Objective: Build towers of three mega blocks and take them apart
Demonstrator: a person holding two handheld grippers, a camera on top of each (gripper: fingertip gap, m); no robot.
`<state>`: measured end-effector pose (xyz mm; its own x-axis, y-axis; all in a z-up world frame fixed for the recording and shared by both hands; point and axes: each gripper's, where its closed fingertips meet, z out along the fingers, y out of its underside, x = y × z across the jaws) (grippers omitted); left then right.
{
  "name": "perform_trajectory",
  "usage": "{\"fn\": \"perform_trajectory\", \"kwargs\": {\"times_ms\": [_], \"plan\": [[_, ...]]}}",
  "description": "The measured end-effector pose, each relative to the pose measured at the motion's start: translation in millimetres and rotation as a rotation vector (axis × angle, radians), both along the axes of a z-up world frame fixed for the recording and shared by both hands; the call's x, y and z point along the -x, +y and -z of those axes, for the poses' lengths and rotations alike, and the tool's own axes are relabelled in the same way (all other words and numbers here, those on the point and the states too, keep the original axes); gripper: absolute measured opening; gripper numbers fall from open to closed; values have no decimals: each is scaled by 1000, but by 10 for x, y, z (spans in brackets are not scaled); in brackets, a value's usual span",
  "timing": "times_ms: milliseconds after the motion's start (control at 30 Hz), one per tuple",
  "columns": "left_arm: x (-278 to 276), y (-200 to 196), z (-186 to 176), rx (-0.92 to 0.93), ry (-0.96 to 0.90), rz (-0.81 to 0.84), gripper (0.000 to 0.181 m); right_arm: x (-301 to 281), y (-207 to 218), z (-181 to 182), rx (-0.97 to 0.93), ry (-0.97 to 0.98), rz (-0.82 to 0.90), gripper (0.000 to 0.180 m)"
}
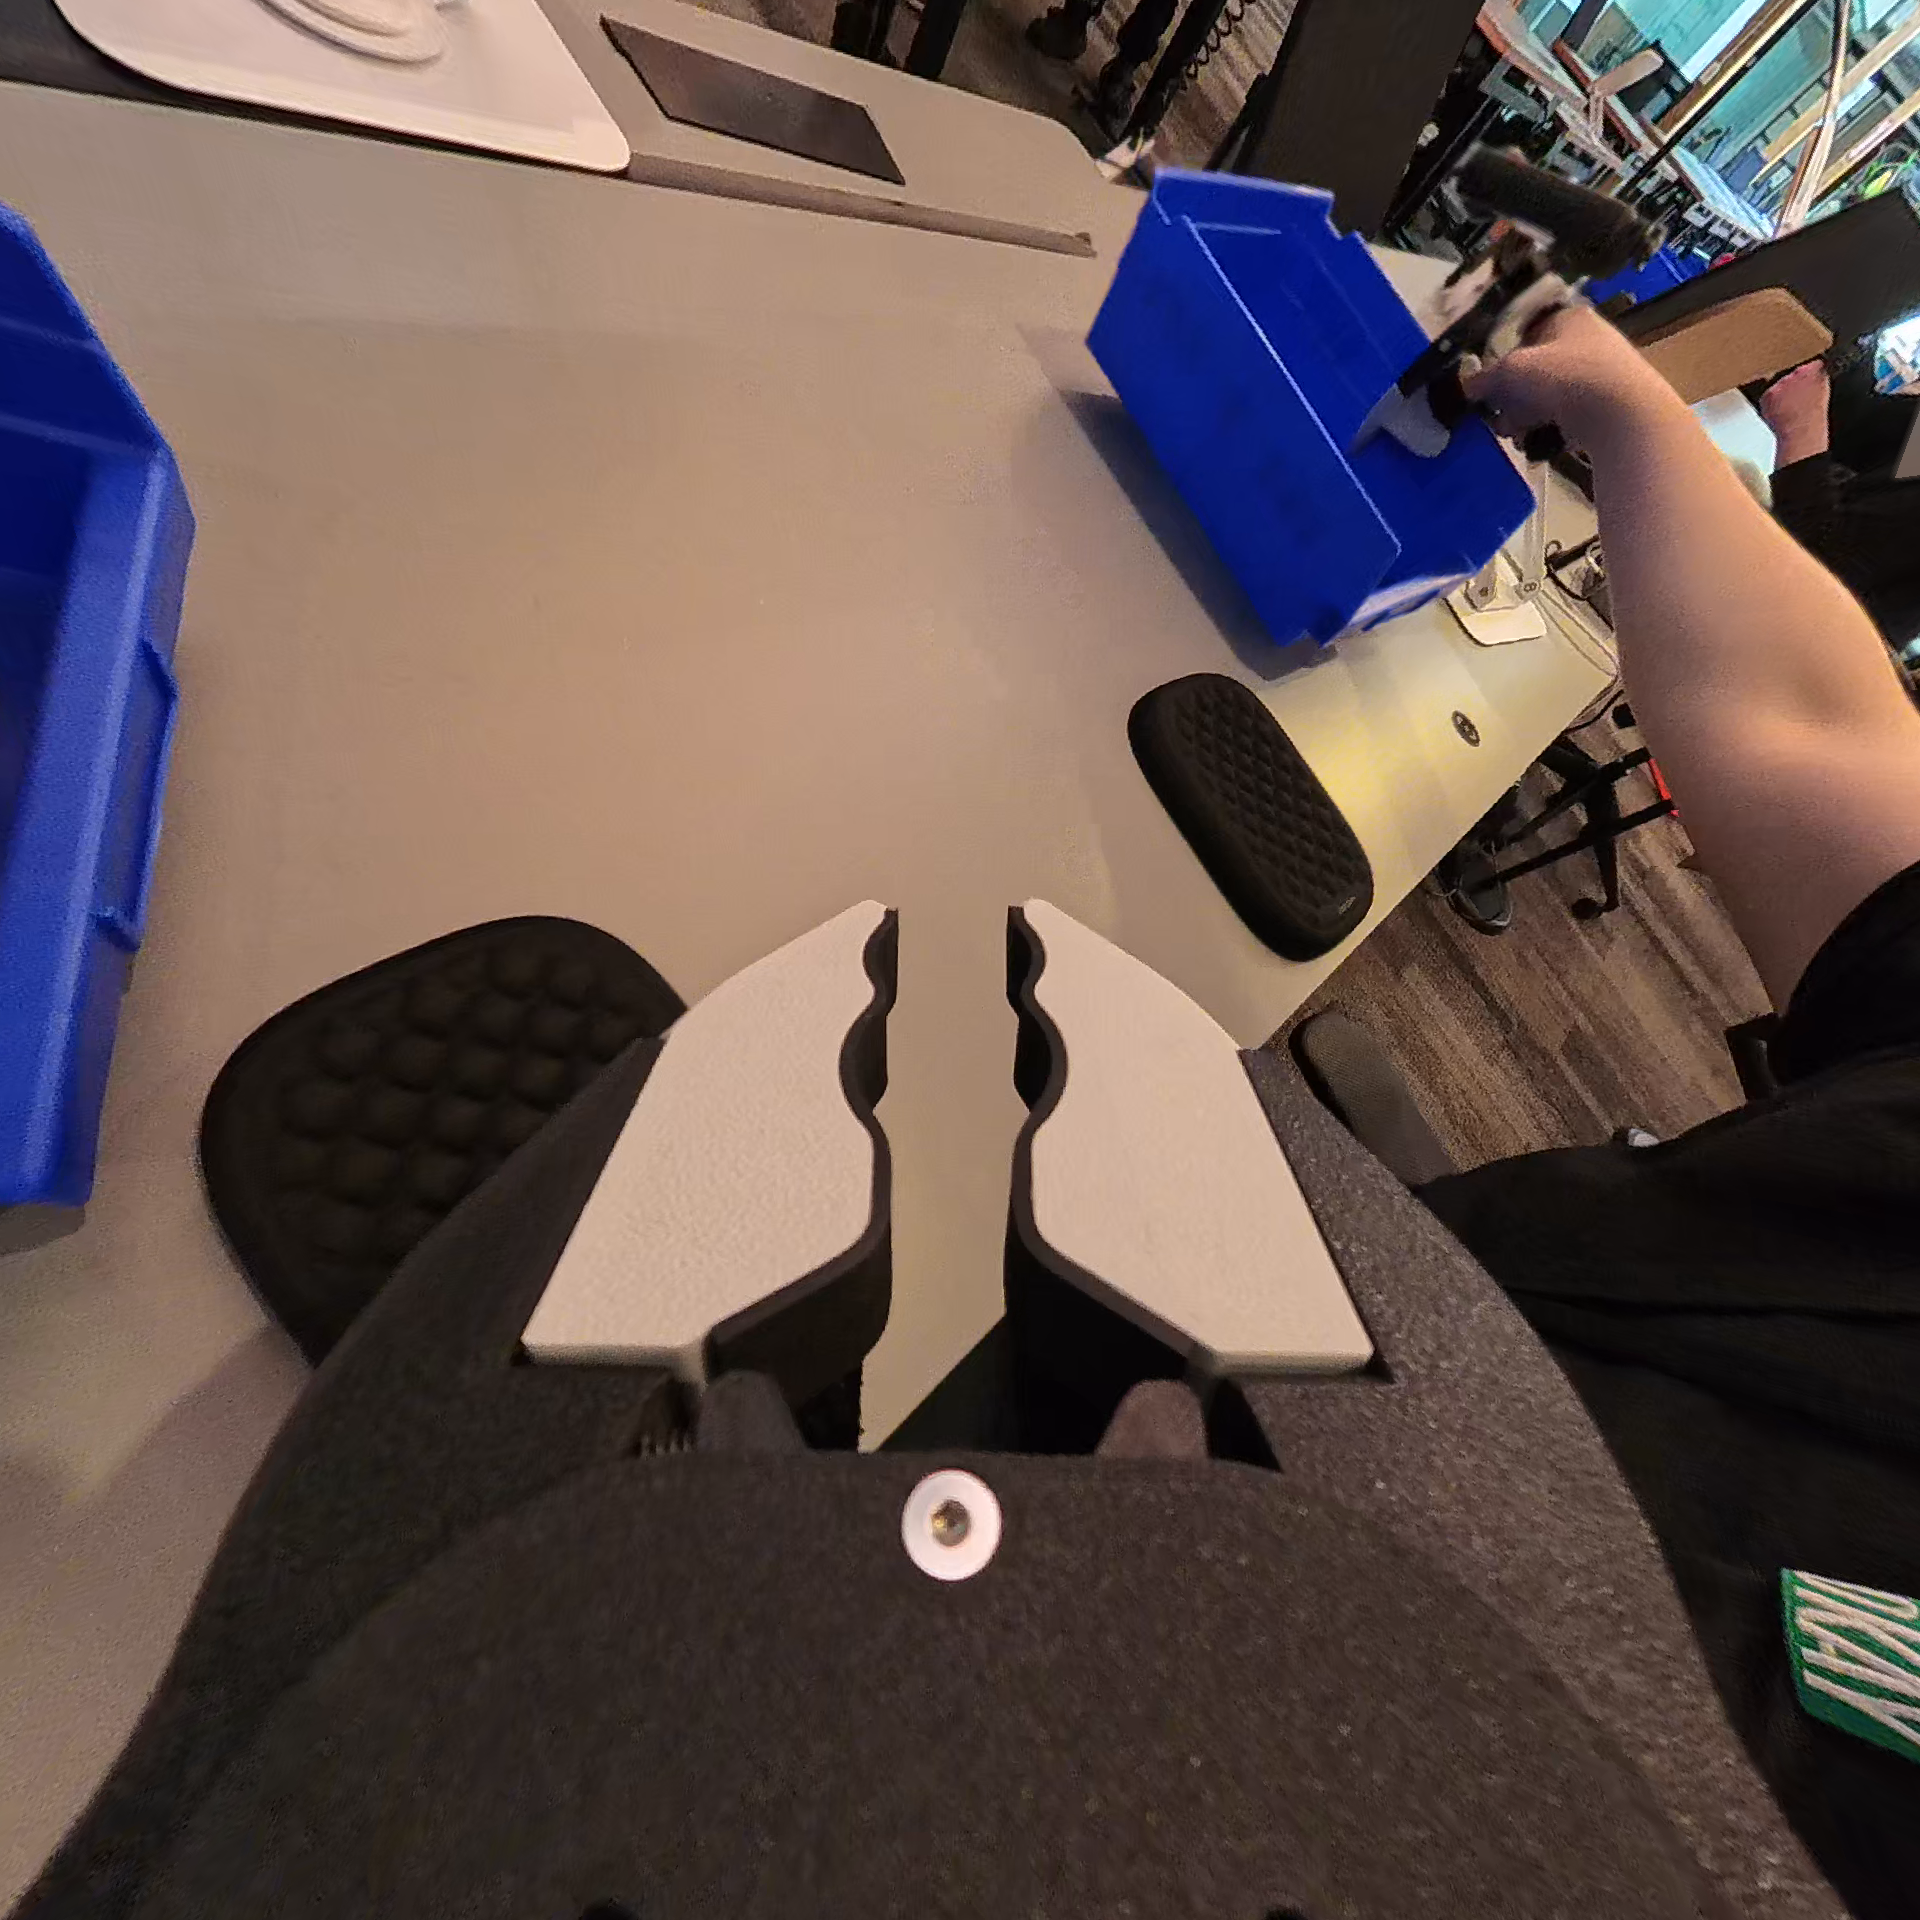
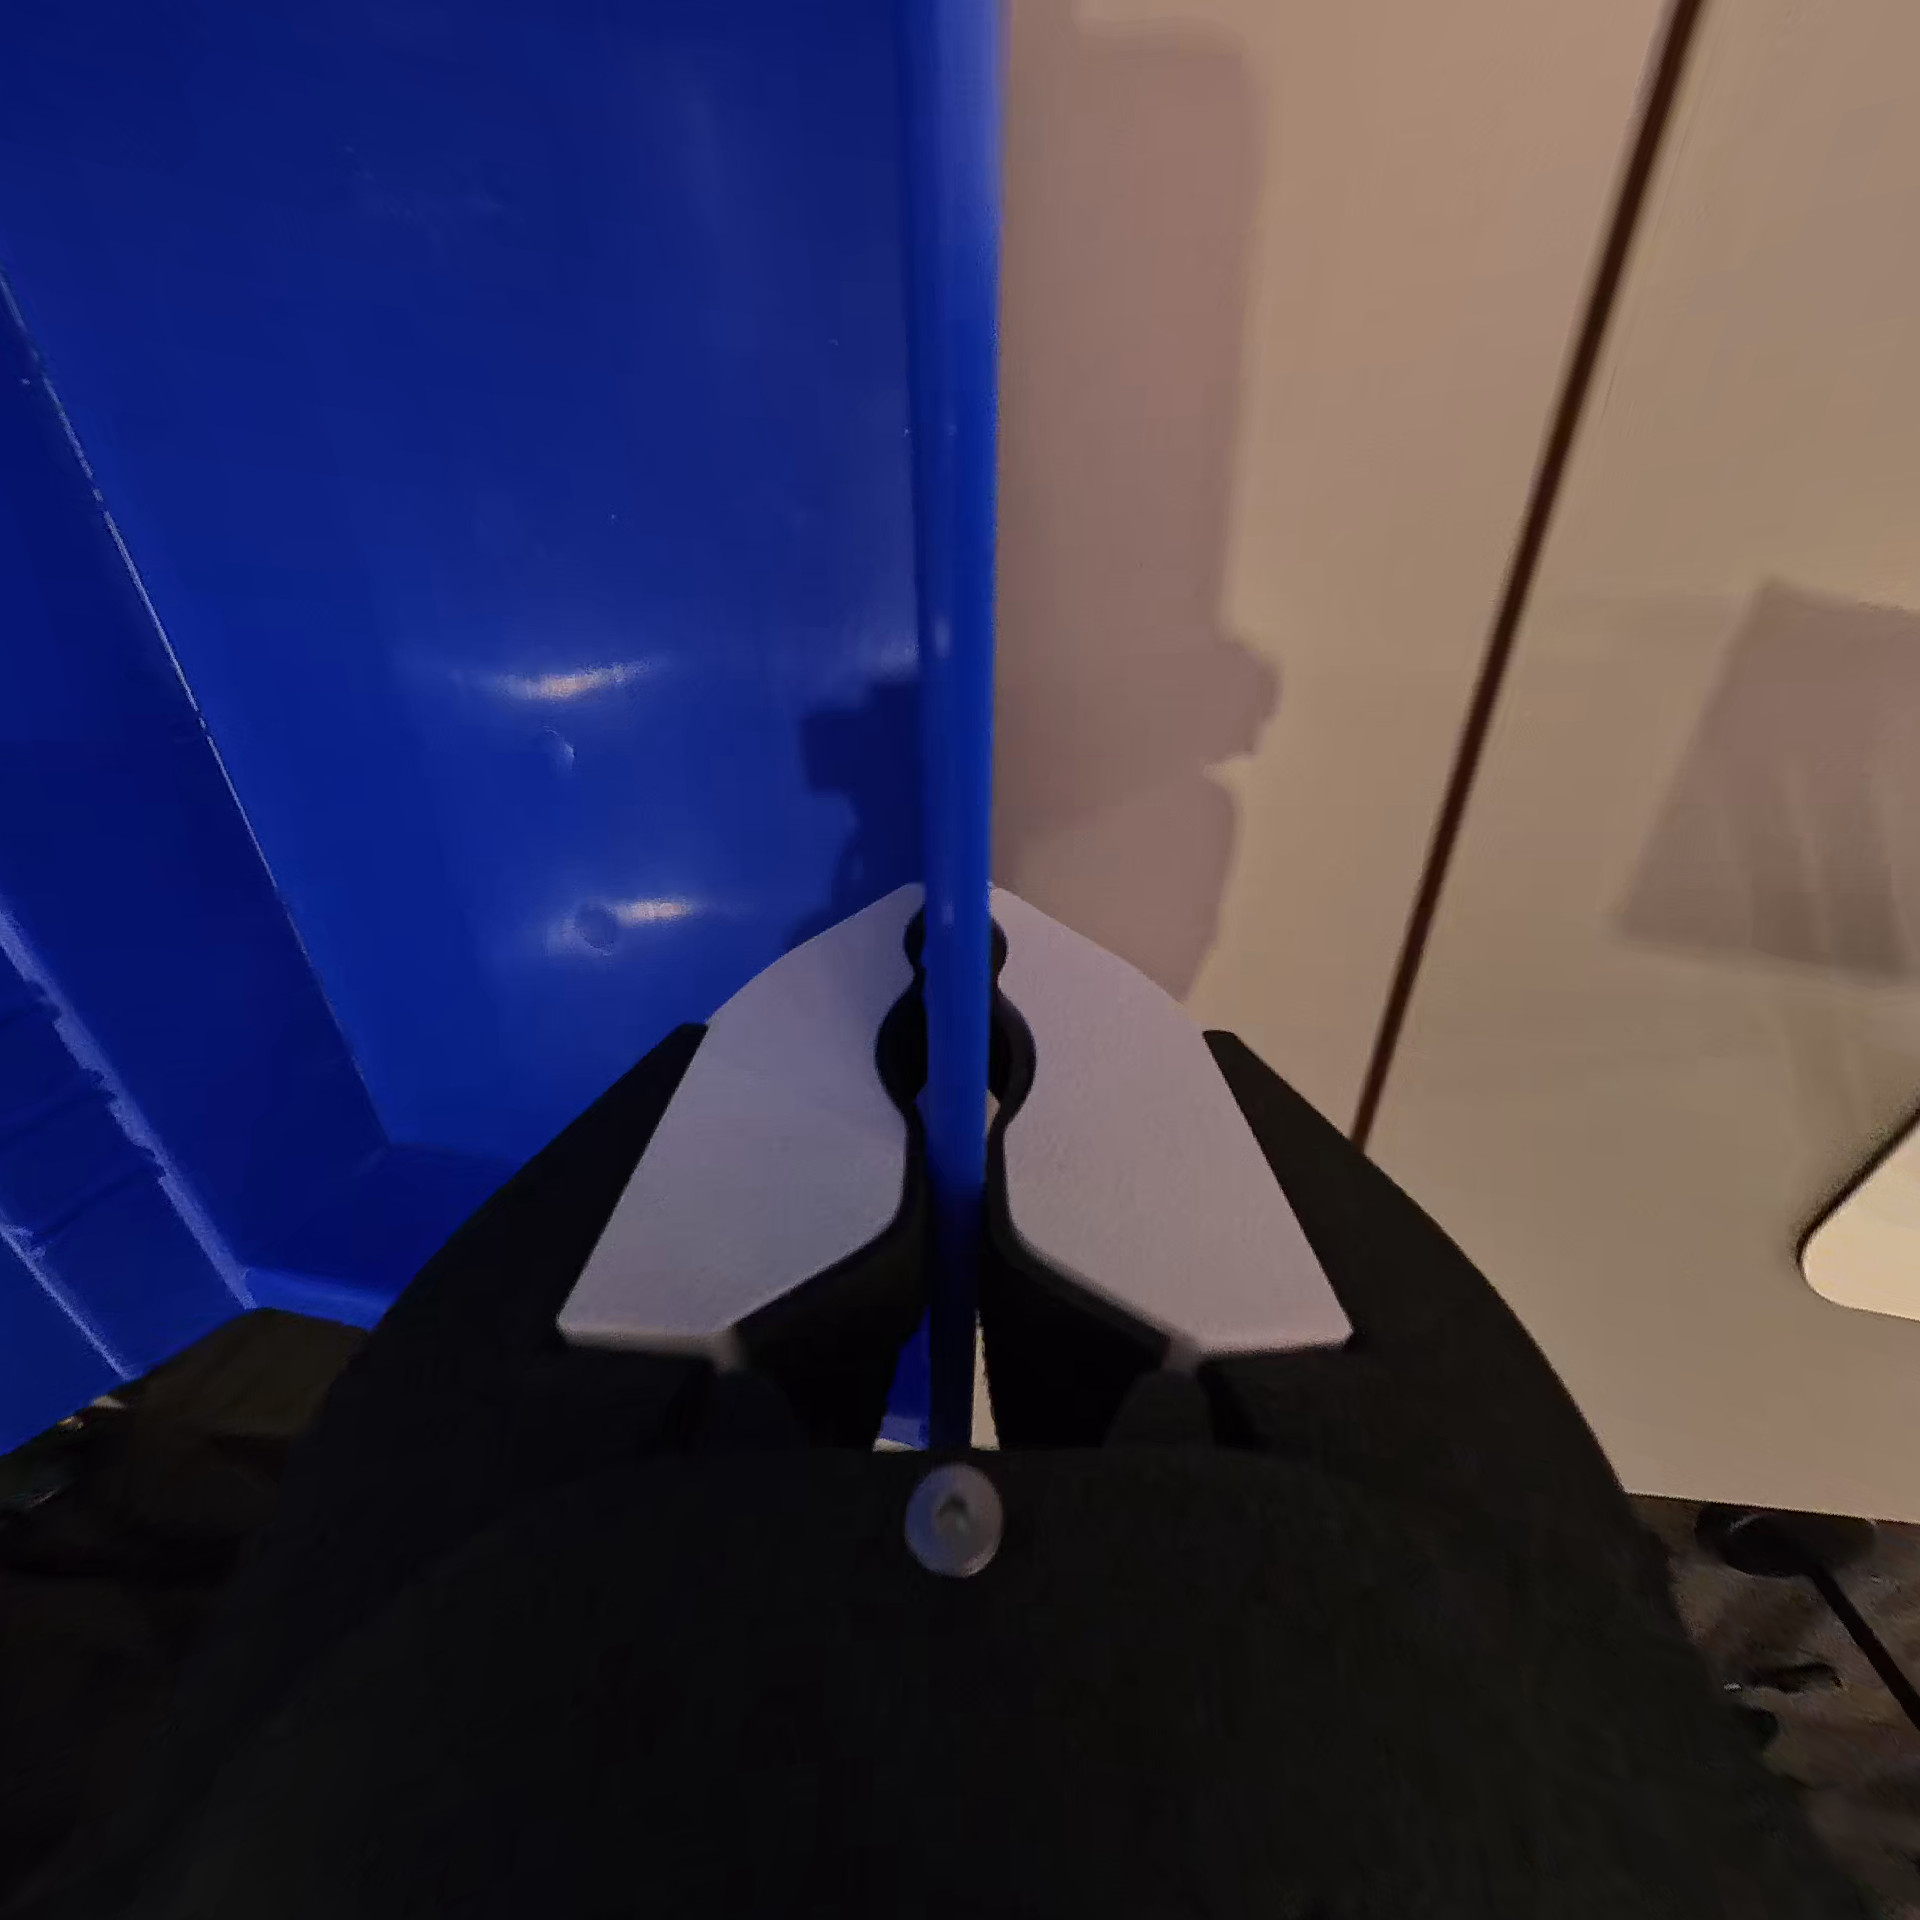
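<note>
Table [image 1: 623,499]: grey top, the largest surface in the left wrist view; a seam runs across its far part. In the right wrist view the same pale top [image 2: 1299,520] shows beside the bin wall.

Blue bin, right [image 1: 1247,416]: open plastic storage bin near the table's right edge, tilted, one long side raised. Its inside [image 2: 468,520] fills the left half of the right wrist view; what shows of it holds no blocks.

Blue bin, left [image 1: 73,727]: second plastic bin at the left edge of the left wrist view, cut off by the frame; its contents cannot be seen.

White mat [image 1: 395,73]: rounded, at the far left of the table, partly out of frame.

Dark flat panel [image 1: 748,104]: just beside the white mat.

Black wrist rest, near [image 1: 416,1091]: padded, bumpy surface, partly behind the left gripper.

Black wrist rest, far [image 1: 1247,810]: quilted oval at the table's right edge, in front of the right bin.

Left gripper [image 1: 951,925]: hovers above bare table, fingers parted by a narrow gap, nothing between them.

Right gripper [image 2: 951,935]: fingers pressed onto the thin side wall of the right bin, wall edge running between them; seen from afar [image 1: 1403,426] at the bin's rim.

Mega blocks: none visible in either view.
</note>
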<state>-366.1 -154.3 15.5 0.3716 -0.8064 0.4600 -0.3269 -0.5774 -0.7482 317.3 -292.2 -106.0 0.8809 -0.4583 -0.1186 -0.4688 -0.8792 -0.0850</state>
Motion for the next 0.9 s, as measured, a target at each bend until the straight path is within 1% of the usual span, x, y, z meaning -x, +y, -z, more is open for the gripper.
{"fn": "perform_trajectory", "kwargs": {"times_ms": [133, 367, 533, 667, 767, 900], "plan": [[-140, -7, -42, -8, 8, 4, 19, -166, -222, 112, -4, 41, -5, 5], [-351, -79, -46, -7, 37, 25, 20, -275, -275, 290, -2, 70, -39, 5], [-403, -99, -65, -8, 42, 27, 19, -287, -292, 314, -13, 76, -27, 4], [-399, -25, -83, -19, 32, 4, 19, -273, -299, 312, -19, 56, -45, 5], [-368, 47, -132, -30, 7, -26, 20, -256, -213, 230, -119, 72, -18, 17], [-156, 232, -274, -116, -9, -124, 23, -309, -208, -41, -197, 15, -14, 26]]}}
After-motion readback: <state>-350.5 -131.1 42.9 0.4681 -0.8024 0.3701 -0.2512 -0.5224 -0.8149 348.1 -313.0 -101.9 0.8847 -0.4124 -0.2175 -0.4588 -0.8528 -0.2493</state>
